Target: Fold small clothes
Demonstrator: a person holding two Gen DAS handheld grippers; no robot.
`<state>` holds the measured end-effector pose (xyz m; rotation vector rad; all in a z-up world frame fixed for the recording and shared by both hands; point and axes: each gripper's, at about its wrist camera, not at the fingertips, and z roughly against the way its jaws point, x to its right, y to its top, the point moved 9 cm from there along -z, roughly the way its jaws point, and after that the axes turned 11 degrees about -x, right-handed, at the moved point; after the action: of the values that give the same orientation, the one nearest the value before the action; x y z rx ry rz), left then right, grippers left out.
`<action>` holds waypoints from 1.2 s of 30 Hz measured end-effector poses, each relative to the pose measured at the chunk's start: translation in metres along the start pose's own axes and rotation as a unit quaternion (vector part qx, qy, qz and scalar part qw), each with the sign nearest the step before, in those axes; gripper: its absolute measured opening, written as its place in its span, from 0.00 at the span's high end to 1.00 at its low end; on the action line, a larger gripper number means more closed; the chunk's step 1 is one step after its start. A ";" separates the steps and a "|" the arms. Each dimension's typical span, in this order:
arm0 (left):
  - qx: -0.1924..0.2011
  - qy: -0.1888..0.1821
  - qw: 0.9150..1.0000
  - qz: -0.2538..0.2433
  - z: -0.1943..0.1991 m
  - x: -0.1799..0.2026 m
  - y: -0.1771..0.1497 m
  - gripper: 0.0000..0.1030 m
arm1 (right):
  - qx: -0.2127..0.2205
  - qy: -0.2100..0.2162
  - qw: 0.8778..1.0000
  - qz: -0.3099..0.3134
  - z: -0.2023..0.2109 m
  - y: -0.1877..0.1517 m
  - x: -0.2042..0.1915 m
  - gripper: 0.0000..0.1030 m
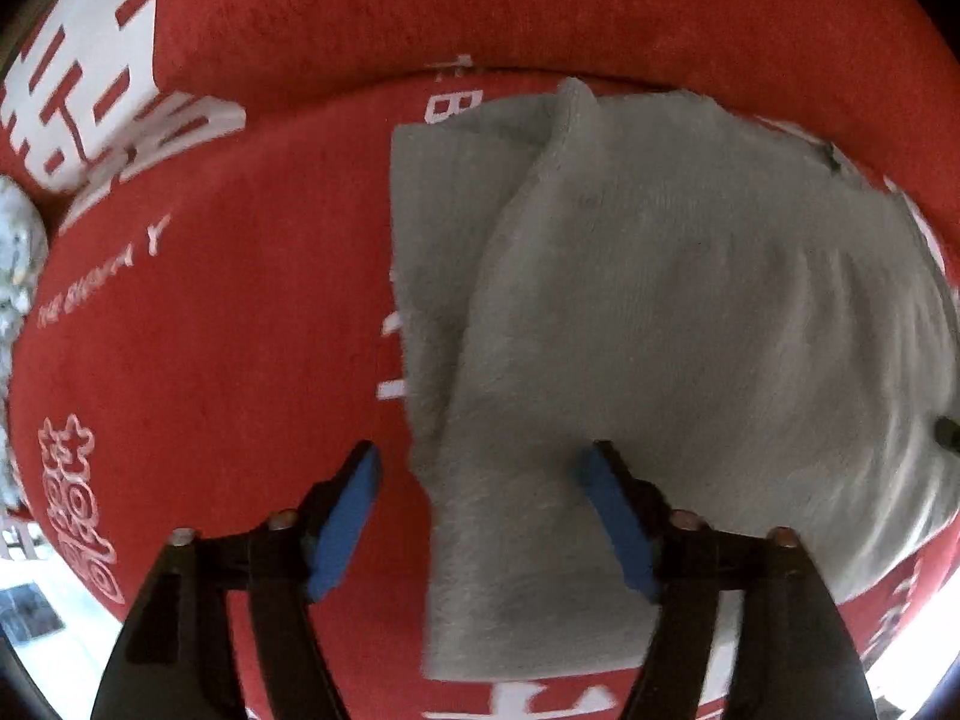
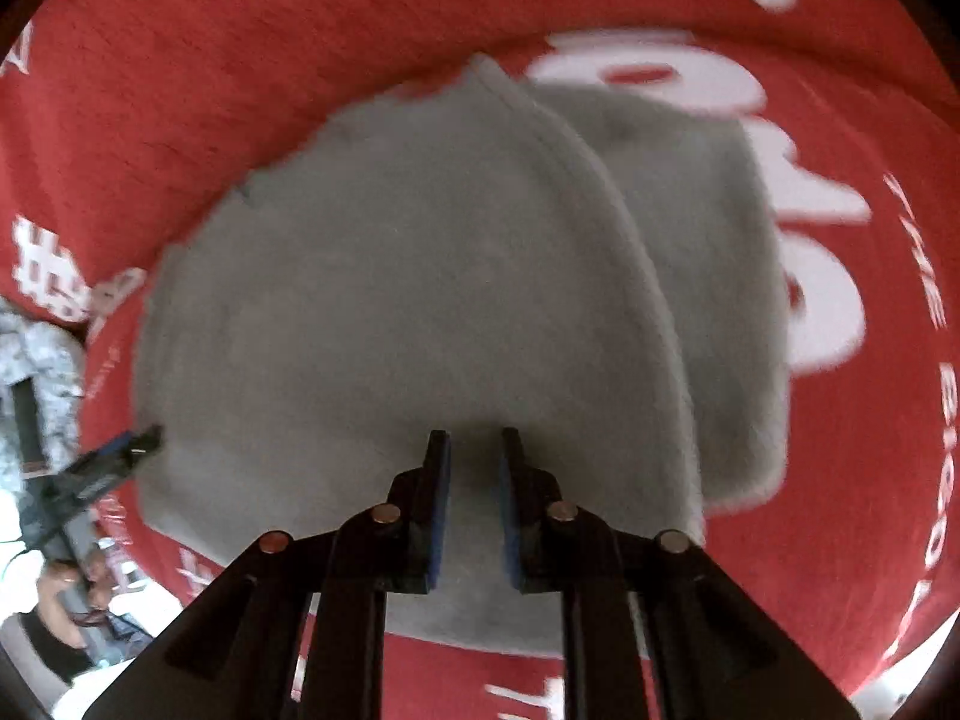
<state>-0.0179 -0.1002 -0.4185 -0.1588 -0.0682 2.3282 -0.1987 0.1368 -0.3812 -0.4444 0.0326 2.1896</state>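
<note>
A grey fleecy garment (image 1: 690,312) lies partly folded on a red cover with white lettering; one flap overlaps the layer beneath along a diagonal seam. My left gripper (image 1: 483,465) is open, its blue pads spread wide over the garment's left edge, holding nothing. In the right wrist view the same garment (image 2: 390,300) fills the middle. My right gripper (image 2: 475,441) hovers over its near part with jaws a narrow gap apart and nothing between them. The left gripper's tip (image 2: 129,444) shows at the garment's left edge.
The red cover (image 1: 210,330) spreads all round, rising into a fold or cushion at the back (image 1: 420,6). A mottled grey-white cloth (image 2: 42,354) lies at the left. The cover's near edge drops off to a bright floor (image 1: 54,648).
</note>
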 end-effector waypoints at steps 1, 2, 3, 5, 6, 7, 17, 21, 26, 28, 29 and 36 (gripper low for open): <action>-0.006 0.015 1.000 -0.011 -0.001 -0.006 -0.004 0.21 | 0.012 -0.004 1.000 0.000 0.004 -0.004 0.005 0.88; -0.012 0.022 1.000 -0.018 -0.002 -0.011 -0.008 0.21 | 0.019 -0.028 0.999 -0.002 0.010 -0.009 0.013 0.88; -0.019 0.025 0.999 -0.021 -0.003 -0.017 -0.012 0.21 | 0.021 -0.045 0.999 -0.006 0.014 -0.014 0.017 0.88; -0.039 0.009 0.999 -0.012 -0.004 -0.033 -0.025 0.21 | 0.017 -0.055 0.998 -0.037 0.029 -0.028 0.030 0.82; -0.047 -0.004 0.999 -0.004 -0.004 -0.038 -0.031 0.21 | 0.018 -0.048 0.997 -0.049 0.035 -0.033 0.033 0.81; -0.060 -0.032 0.998 0.007 -0.003 -0.042 -0.040 0.21 | 0.019 -0.022 0.997 -0.067 0.043 -0.043 0.037 0.74; -0.125 -0.214 0.961 0.123 -0.026 -0.026 -0.069 0.28 | 0.045 0.211 0.913 -0.346 0.027 -0.107 0.082 0.39; -0.112 -0.211 0.964 0.120 -0.026 -0.028 -0.055 0.79 | 0.039 0.222 0.900 -0.374 0.015 -0.098 0.089 0.92; -0.082 -0.185 0.976 0.081 -0.010 -0.032 -0.047 0.90 | 0.036 0.138 0.950 -0.278 0.046 -0.084 0.076 0.92; -0.087 -0.177 0.977 0.078 -0.017 -0.033 -0.047 0.90 | 0.028 0.117 0.956 -0.266 0.042 -0.083 0.077 0.92; -0.091 -0.178 0.976 0.082 -0.022 -0.033 -0.048 0.90 | 0.020 0.108 0.958 -0.265 0.037 -0.084 0.081 0.92; -0.081 -0.163 0.982 0.048 -0.009 -0.040 -0.057 0.90 | -0.014 0.068 0.963 -0.260 0.014 -0.083 0.081 0.88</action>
<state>0.0518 -0.0898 -0.4177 0.1433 -0.4219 2.4245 -0.1831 0.2530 -0.3835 -0.5497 -0.0376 1.6436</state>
